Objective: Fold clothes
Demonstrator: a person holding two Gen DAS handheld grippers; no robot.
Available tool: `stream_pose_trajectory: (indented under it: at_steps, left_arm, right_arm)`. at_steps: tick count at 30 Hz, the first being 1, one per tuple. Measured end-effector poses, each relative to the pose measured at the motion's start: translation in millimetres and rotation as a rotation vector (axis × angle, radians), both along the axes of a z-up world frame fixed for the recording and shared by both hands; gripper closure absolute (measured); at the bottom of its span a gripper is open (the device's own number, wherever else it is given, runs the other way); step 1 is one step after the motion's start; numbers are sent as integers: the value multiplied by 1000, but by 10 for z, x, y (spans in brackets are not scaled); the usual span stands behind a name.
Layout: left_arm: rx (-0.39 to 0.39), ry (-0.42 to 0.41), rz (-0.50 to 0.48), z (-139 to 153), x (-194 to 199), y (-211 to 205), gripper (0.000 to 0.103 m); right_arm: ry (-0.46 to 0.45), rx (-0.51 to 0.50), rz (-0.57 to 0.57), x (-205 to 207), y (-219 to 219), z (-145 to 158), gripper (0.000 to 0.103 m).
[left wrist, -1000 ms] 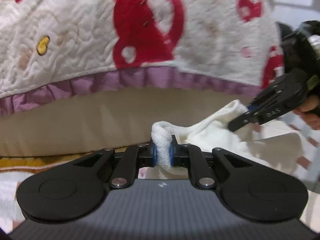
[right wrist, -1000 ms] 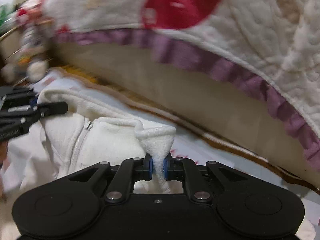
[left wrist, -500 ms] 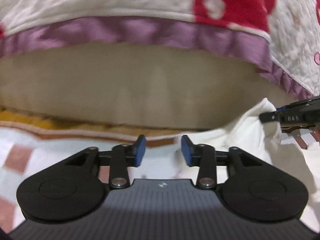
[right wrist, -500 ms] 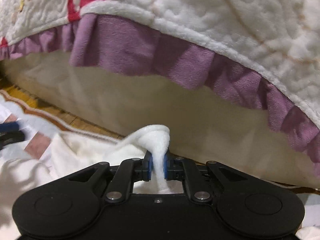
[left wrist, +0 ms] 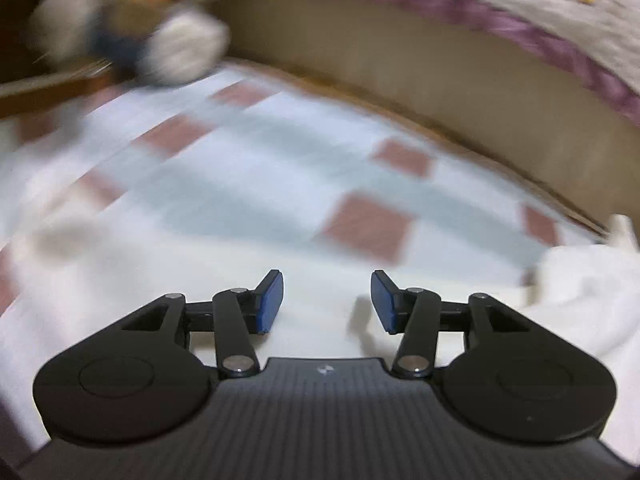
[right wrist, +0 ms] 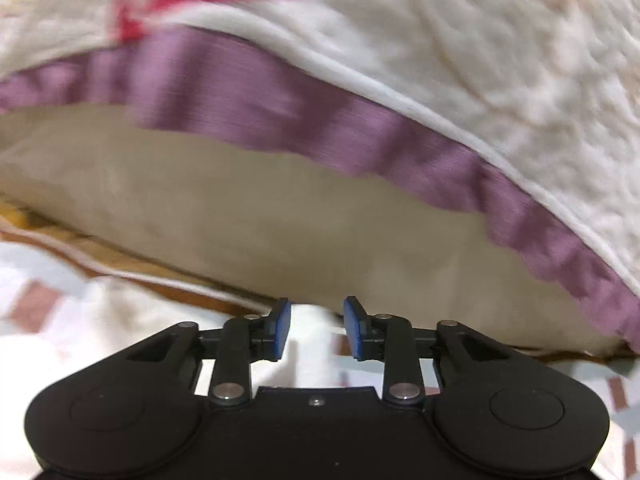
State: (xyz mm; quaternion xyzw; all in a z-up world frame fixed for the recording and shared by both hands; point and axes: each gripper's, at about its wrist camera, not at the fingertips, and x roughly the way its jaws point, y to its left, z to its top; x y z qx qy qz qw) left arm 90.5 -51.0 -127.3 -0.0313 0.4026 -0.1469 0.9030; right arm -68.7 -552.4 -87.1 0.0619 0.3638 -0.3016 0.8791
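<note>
Both tools are opening: left tool (left wrist: 327, 300) empty, right tool (right wrist: 313, 330) straddling fluffy white fleece garment (right wrist: 312, 344) (pads apart).

No readable text, label, brand or number is found in either wrist view. Only a small pale emblem (left wrist: 322, 369), too small to be read, is seen on the left gripper's housing, near centre.

**Handheld gripper hardware, wrist views**

Left gripper (left wrist: 327, 300): matte black linkage arms, silver pivot screws, blue pads (left wrist: 270, 300), two round black housings, ribbed grey deck bearing a small pale emblem. Right gripper (right wrist: 313, 330): identical black linkage, blue-faced fingers (right wrist: 280, 330), smooth dark deck.
</note>
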Motion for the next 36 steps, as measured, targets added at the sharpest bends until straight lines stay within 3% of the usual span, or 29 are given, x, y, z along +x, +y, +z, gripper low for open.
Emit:
stream_pose_trajectory:
  at_steps: [5, 9, 13, 16, 20, 24, 29, 30, 31, 32, 33, 36]
  left_arm:
    - [-27, -37, 183, 153, 102, 517, 48]
    - [13, -21, 255, 144, 174, 755, 44]
    - [35, -6, 316, 120, 207, 984, 43]
    - [25, 3, 342, 60, 284, 1122, 38]
    - [15, 42, 279, -123, 401, 1139, 33]
    - [58, 43, 225, -225, 406, 1031, 26]
    - [39, 0, 240, -310, 448, 949, 12]
    - [70, -16, 225, -325, 442, 893, 15]
    - [117, -42, 190, -332, 425, 812, 24]
    - [156, -67, 156, -297, 409, 732, 54]
    - [180, -86, 131, -239, 399, 664, 91]
    - [190, -187, 109, 4, 324, 563, 95]
  right_arm:
    - [-38, 254, 213, 312, 496, 45, 55]
    - [45, 372, 380, 751, 1074, -3, 53]
    - [106, 441, 454, 1006, 1527, 69, 46]
    - [129, 447, 460, 1266, 1804, -11, 41]
    - [194, 383, 475, 1451, 1988, -199, 41]
    - [243, 306, 516, 1556, 2060, -412, 40]
    - [273, 417, 474, 1521, 2035, -734, 38]
    - [264, 400, 480, 1487, 2068, -745, 40]
    - [264, 372, 492, 1463, 2095, -735, 53]
    - [270, 344, 497, 1444, 2102, -722, 67]
    - [259, 333, 500, 1418, 2091, -693, 91]
    - [155, 360, 492, 1307, 1995, -532, 93]
